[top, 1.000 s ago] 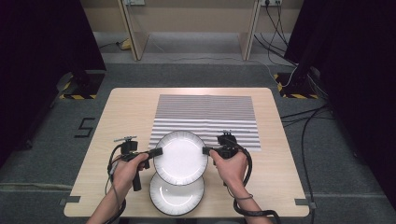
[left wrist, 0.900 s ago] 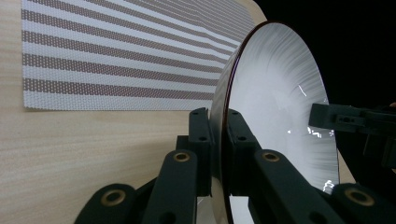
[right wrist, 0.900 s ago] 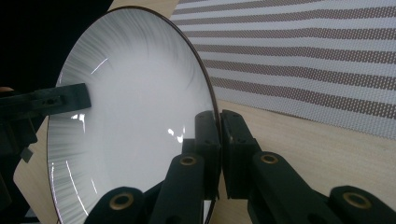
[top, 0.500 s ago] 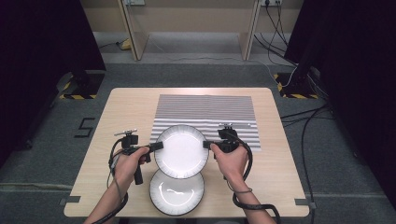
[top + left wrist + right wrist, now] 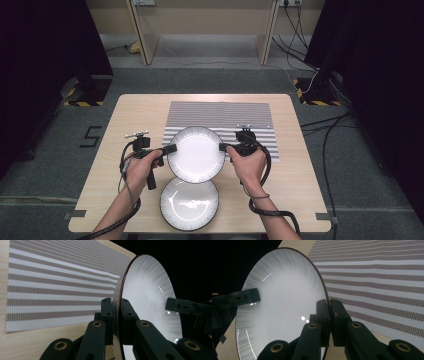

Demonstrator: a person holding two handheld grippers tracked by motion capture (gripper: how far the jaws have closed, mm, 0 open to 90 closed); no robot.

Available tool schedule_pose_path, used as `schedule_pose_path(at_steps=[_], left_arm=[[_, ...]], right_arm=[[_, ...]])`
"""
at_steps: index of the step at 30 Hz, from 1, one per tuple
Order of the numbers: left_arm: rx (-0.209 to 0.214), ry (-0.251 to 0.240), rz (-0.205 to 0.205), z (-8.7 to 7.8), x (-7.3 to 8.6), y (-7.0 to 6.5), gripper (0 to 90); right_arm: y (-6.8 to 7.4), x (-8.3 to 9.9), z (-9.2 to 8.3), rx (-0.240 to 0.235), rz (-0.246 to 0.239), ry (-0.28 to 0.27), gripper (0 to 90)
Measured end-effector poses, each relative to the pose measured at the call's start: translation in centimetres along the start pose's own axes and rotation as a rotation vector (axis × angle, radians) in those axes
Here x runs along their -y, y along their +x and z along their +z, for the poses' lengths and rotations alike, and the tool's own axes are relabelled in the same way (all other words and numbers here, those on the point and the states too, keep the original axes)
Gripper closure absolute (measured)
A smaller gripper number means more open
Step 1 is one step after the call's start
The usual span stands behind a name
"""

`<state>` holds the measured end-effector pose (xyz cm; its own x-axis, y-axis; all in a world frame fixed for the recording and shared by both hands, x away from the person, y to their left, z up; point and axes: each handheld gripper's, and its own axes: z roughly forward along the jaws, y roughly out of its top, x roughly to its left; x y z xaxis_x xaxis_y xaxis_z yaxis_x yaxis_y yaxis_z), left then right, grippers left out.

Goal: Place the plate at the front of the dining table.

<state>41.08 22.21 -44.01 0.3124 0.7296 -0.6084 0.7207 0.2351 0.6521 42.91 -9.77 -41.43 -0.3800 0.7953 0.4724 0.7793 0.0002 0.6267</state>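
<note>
Round white ribbed plate (image 5: 196, 154) has moved toward 12 o'clock; I see left gripper (image 5: 169, 149) and right gripper (image 5: 225, 147) pinching opposite rims, keeping it level.

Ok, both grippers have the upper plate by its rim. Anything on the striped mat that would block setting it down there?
Nothing visible. The striped mat lies bare beyond the upper plate; the second plate sits nearer the person, off that path.

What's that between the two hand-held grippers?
A white plate, clamped at opposite rim edges by the left hand-held gripper and right hand-held gripper, seen in the high view.
</note>
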Motion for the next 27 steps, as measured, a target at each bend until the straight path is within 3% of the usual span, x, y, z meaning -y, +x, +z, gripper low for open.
schedule_pose_path(at_steps=[7, 10, 19, 27], left_arm=[[0.005, 0.002, 0.01, 0.7, -0.3, -0.1, 83.3], [0.012, -0.013, 0.034, 1.2, -0.6, -0.2, 83.3], [0.022, -0.038, 0.042, 2.1, -0.9, -0.1, 83.3], [0.025, -0.076, 0.085, 2.9, -1.0, 0.0, 83.1]], right_arm=[[-0.4, -0.4, -0.1, 0.016, -0.003, -0.009, 86.2], [-0.6, -0.5, -0.1, 0.026, -0.008, -0.026, 86.1], [-1.1, -0.9, -0.1, 0.042, -0.02, -0.063, 86.1], [-1.5, -1.0, 0.0, 0.056, -0.029, -0.092, 86.1]])
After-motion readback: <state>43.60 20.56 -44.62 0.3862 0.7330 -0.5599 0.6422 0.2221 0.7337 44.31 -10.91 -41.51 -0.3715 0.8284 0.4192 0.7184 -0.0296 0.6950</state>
